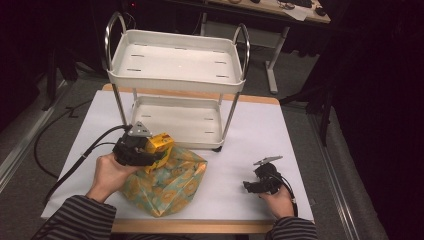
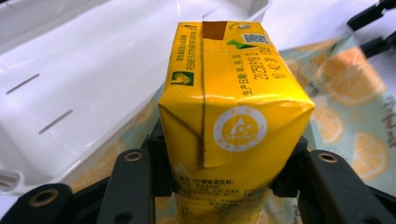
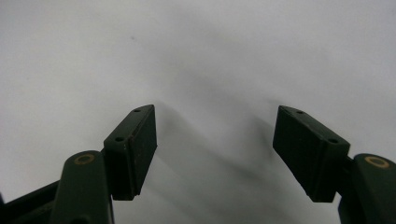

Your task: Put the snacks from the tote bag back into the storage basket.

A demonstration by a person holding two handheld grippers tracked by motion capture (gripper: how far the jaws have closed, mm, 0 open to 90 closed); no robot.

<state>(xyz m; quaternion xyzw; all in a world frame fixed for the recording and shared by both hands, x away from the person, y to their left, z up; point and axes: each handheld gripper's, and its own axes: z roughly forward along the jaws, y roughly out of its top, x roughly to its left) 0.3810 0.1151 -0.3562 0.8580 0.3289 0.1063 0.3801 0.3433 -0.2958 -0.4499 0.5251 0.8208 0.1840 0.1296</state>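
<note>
The left gripper [image 1: 150, 147] is clamping a yellow rectangular cardboard drink carton [image 2: 233, 107] between its two black jaws, the pads pressing on the carton's two sides near its folded end. In the high view the carton [image 1: 161, 144] is being held off the surface, just above the top edge of a soft fabric bag printed with orange slices on a pale teal ground [image 1: 170, 185], which is sitting on the white sheet covering the desk [image 1: 260, 130]. The carton is lying at about ten o'clock from the bag's middle and at about seven o'clock from the lower tray of a white two-tier cart with chrome tube legs and handles [image 1: 175, 120], which is standing at twelve o'clock on the desk. In the left gripper view, the white tray wall is running behind the carton at ten o'clock, and the bag is showing beneath it. The right gripper [image 1: 252, 186] is resting at four o'clock on the desk, well apart from the bag, in the person's hand; its jaws are standing released and wide over the bare white sheet, with nothing between the pads [image 3: 135, 149].
</note>
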